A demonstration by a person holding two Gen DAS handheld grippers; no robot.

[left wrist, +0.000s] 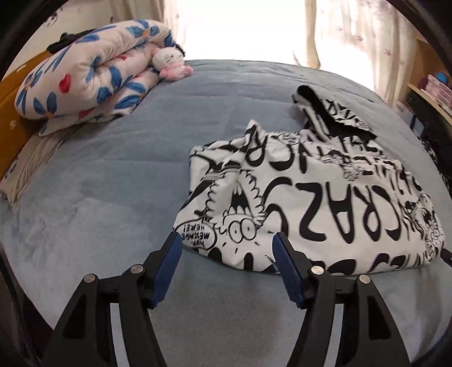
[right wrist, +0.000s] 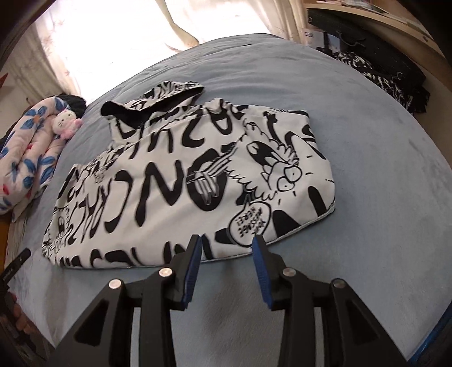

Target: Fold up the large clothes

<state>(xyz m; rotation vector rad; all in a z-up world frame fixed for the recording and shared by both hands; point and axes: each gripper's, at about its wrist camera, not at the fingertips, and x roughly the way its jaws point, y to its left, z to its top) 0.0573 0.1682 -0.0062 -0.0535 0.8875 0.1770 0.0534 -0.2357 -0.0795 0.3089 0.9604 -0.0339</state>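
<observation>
A white hoodie with black cartoon lettering (left wrist: 305, 197) lies folded on the blue bed, its hood at the far end. It also shows in the right wrist view (right wrist: 180, 180). My left gripper (left wrist: 227, 244) is open and empty, hovering just above the hoodie's near edge. My right gripper (right wrist: 227, 245) is open and empty, its tips over the hoodie's near hem. A corner of the left gripper shows at the left edge of the right wrist view (right wrist: 15, 265).
The blue bed cover (left wrist: 99, 183) spreads all around the hoodie. A folded floral quilt (left wrist: 84, 76) and a pink plush cat (left wrist: 172, 63) sit at the far left. Curtains (left wrist: 353, 34) hang behind. A shelf (right wrist: 375, 25) and dark patterned clothes (right wrist: 389, 76) stand at the right.
</observation>
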